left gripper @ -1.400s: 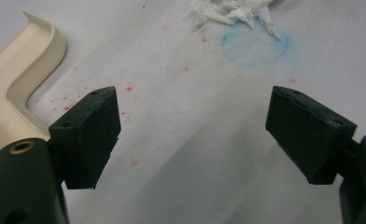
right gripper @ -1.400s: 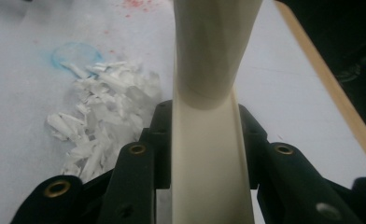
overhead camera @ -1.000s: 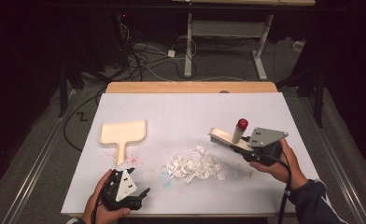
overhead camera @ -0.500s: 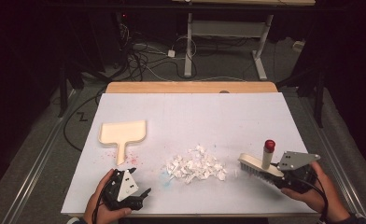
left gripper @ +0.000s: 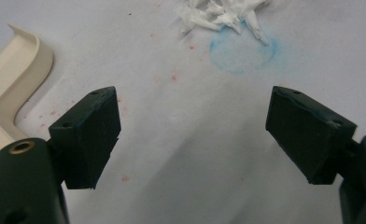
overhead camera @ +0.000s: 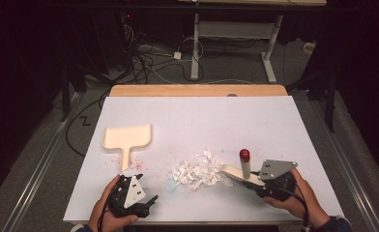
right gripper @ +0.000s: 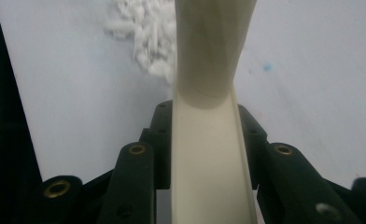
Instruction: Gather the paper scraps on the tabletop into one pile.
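1. The far half of the white table (overhead camera: 197,116) lies bare from left to right; a gripper could cross there freely.
2. The cream dustpan (overhead camera: 127,138) takes up the left middle, its handle pointing to the near edge.
3. The pile of paper scraps (overhead camera: 197,171) sits near the centre, well apart from the dustpan, with a bare lane between them.
4. The brush (overhead camera: 238,171) in the right gripper (overhead camera: 255,182) touches the pile's right side, closing that side.
5. The left gripper (overhead camera: 149,202) stands at the near edge, jaws wide apart, with bare table between them.
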The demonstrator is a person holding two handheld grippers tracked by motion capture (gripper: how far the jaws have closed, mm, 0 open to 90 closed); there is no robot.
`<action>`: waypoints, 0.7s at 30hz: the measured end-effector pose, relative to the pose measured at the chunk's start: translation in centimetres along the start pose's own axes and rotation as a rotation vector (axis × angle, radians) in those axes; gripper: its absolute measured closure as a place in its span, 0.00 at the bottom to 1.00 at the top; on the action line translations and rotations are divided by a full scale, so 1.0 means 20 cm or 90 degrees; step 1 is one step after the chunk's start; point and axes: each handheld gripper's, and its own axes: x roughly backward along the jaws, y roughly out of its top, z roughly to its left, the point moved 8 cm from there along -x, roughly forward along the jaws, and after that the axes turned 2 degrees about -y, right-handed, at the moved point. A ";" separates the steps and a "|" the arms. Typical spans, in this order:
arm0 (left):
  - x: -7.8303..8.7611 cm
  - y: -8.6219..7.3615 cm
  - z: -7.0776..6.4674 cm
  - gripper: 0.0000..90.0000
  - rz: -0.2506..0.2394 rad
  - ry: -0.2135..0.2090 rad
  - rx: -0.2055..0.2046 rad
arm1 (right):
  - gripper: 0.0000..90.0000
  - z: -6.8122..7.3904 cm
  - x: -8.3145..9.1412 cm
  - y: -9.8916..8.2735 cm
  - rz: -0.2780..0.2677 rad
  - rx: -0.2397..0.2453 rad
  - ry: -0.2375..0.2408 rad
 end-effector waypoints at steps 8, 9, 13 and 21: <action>0.01 -0.01 0.00 0.19 0.000 0.002 0.000 | 0.75 0.02 -0.11 0.17 -0.048 -0.002 0.002; 0.01 -0.01 0.00 0.19 -0.002 0.003 0.001 | 0.75 0.02 -0.11 0.18 -0.052 -0.002 -0.002; 0.01 -0.01 0.01 0.19 -0.003 0.005 0.006 | 0.75 0.02 -0.07 0.22 -0.078 -0.002 0.002; 0.02 -0.01 0.01 0.19 -0.004 0.011 0.005 | 0.75 0.02 0.05 0.26 -0.134 -0.015 -0.013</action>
